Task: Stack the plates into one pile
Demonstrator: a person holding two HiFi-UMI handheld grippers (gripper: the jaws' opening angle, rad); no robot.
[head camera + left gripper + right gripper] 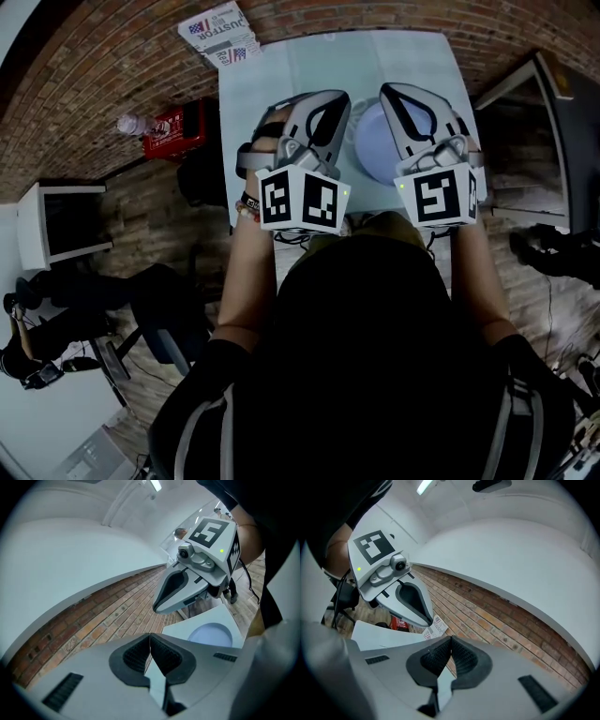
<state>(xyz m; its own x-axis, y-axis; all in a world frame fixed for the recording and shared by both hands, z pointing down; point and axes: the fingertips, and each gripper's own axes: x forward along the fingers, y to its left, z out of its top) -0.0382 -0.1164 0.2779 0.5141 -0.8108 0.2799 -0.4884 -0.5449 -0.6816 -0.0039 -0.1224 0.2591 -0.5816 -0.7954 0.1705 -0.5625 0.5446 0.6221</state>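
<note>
We hold the left hand-held gripper (150,637) and the right hand-held gripper (451,641) side by side above the tabletop (281,75). Both have their jaws pressed together and empty. One pale blue plate (368,142) lies below and between them, nearer the right one. Whether it is a single plate or a pile we cannot tell. No pickup seems under way; a next grasp calls for opening the jaws and lowering to the rim.

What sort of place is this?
Probably an office or lab workroom, not a home kitchen: a computer monitor stands off to one side, and the small table with a plate on it stands by a bare brick wall.
</note>
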